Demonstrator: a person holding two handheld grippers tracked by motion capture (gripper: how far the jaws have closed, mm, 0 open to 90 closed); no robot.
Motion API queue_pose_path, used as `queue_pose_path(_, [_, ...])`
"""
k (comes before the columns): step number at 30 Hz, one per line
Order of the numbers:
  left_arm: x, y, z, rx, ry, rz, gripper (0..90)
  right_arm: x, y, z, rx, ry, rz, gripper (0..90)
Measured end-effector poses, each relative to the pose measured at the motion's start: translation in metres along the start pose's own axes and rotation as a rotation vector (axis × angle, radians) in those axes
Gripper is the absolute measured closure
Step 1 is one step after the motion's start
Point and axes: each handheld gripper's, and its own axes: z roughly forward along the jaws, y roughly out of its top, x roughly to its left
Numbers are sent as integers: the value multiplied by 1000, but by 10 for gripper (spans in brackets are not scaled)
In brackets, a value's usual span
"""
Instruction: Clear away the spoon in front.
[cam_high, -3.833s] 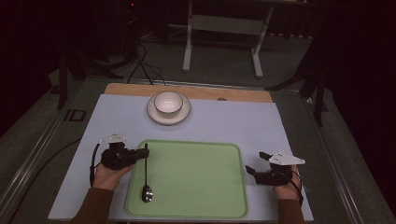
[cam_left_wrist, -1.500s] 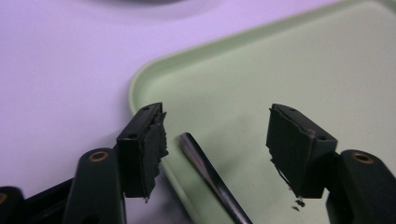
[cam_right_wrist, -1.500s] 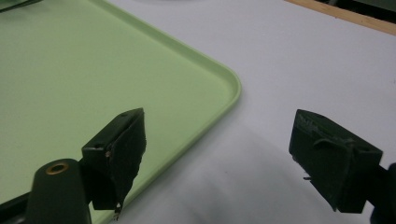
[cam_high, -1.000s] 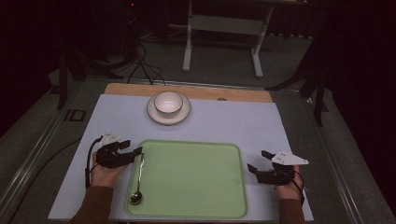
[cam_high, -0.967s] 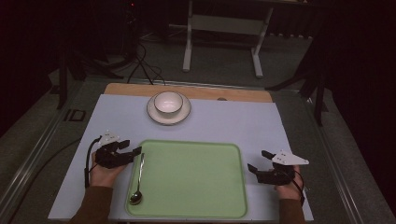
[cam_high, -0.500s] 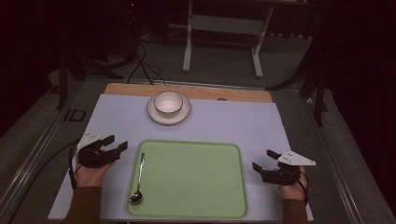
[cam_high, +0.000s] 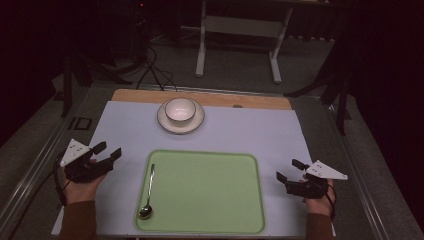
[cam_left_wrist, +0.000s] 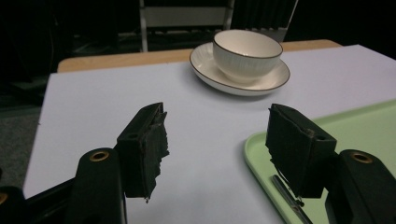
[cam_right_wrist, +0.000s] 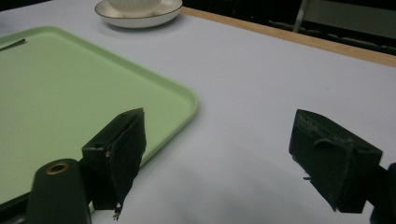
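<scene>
now the spoon (cam_high: 148, 192) lies along the left side of the green tray (cam_high: 210, 200), with the left gripper (cam_high: 107, 151) and right gripper (cam_high: 289, 170) both spread wide, gripping nothing.

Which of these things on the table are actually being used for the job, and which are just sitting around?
In use:
- spoon, lying along the tray's left side
- green tray
- left gripper, open, beside the tray
- right gripper, open, on the other side

Sitting around:
- bowl on its saucer, at the far edge
- metal stand behind the table
</scene>
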Motion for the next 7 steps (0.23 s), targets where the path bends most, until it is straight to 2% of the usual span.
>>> queue_pose_path(7, [3,-1,-6,-45,48,21,365,-5,-2,-5,-28,1,18,184])
